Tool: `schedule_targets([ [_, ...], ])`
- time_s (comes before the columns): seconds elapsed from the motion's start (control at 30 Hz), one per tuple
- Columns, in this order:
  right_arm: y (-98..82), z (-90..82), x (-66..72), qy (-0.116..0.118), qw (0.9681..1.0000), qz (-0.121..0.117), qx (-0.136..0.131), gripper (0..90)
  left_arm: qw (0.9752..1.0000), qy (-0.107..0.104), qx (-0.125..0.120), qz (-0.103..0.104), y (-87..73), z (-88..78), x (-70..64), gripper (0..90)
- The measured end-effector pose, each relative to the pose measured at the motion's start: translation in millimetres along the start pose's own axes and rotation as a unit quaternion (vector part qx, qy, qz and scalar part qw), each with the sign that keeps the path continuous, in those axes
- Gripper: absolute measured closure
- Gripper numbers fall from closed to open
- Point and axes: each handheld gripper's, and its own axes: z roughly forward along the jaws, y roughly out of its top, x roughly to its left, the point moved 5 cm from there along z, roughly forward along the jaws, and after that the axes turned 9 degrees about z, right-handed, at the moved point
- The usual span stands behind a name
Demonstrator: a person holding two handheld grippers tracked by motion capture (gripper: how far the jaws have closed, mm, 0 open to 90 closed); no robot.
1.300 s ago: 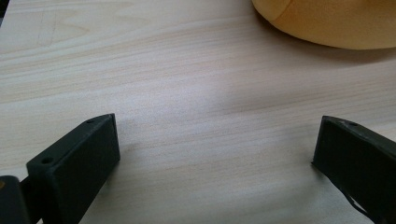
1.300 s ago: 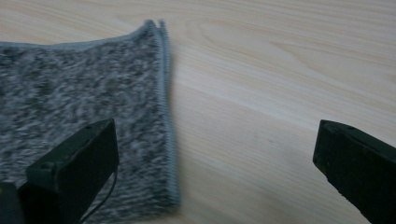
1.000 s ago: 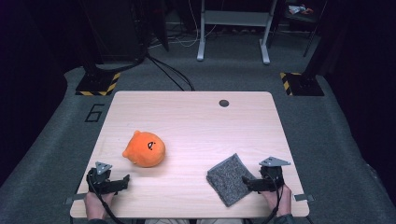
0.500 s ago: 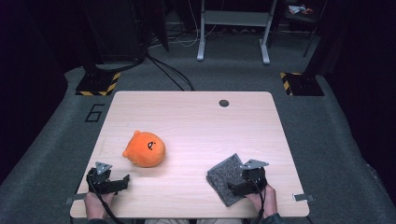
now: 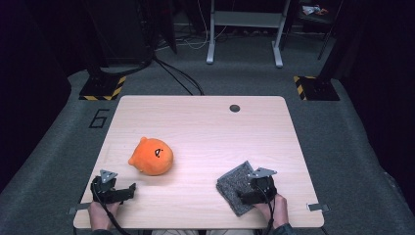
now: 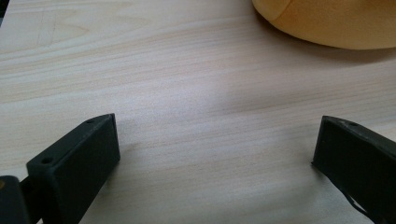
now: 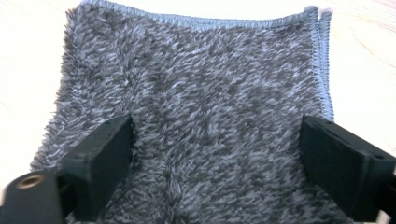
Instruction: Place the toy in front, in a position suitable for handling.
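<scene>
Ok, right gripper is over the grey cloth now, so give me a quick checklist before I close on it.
1. Right gripper over the grey cloth: ok, its jaws sit either side of the pile.
2. Jaws wide enough: ok. They have just been closing a little, with cloth between them, but the pads are not yet pinching it.
3. Cloth flat on the table: ok, stitched hem visible along the far edge.
4. Left gripper out of the way: ok, open over bare wood.
5. Orange plush toy away from the cloth: ok, it sits near the left gripper, well apart.
6. Layers under the jaws: cannot tell.
</scene>
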Motion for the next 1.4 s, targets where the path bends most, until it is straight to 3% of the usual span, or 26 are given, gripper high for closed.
schedule_targets([
  [0.23, 0.3, -1.4, -0.3, -0.007, 1.0, 0.001, 0.006, 21.6, 1.0, 0.0, 0.0, 0.0, 0.0, 0.0, 0.0, 0.0],
  [0.27, 0.7, -3.0, -1.4, -0.006, 1.0, 0.001, 0.002, 29.3, 1.0, 0.0, 0.0, 0.0, 0.0, 0.0, 0.0, 0.0],
  [0.77, -1.0, -8.9, 0.5, 0.007, 1.0, -0.004, -0.005, 66.5, 1.0, 0.0, 0.0, 0.0, 0.0, 0.0, 0.0, 0.0],
  [0.83, -1.0, -9.5, 0.4, 0.011, 0.9999, -0.001, -0.01, 69.3, 1.0, 0.0, 0.0, 0.0, 0.0, 0.0, 0.0, 0.0],
  [0.87, -0.9, -10.1, -1.9, 0.008, 0.9998, -0.011, -0.014, 70.2, 1.0, 0.0, 0.0, 0.0, 0.0, 0.0, 0.0, 0.0],
  [0.93, -0.2, -11.7, -0.9, 0.014, 0.9996, 0.008, -0.022, 71.3, 1.0, 0.0, 0.0, 0.0, 0.0, 0.0, 0.0, 0.0],
  [1.17, 5.9, -20.7, -5.4, 0.012, 0.999, 0.007, -0.043, 72.0, 1.0, 0.0, 0.0, 0.0, 0.0, 0.0, 0.0, 0.0],
  [1.4, 20.6, -37.4, -27.5, -0.006, 0.9968, 0.025, -0.075, 71.8, 1.0, 0.0, 0.0, 0.0, 0.0, 0.0, 0.0, 0.0],
])
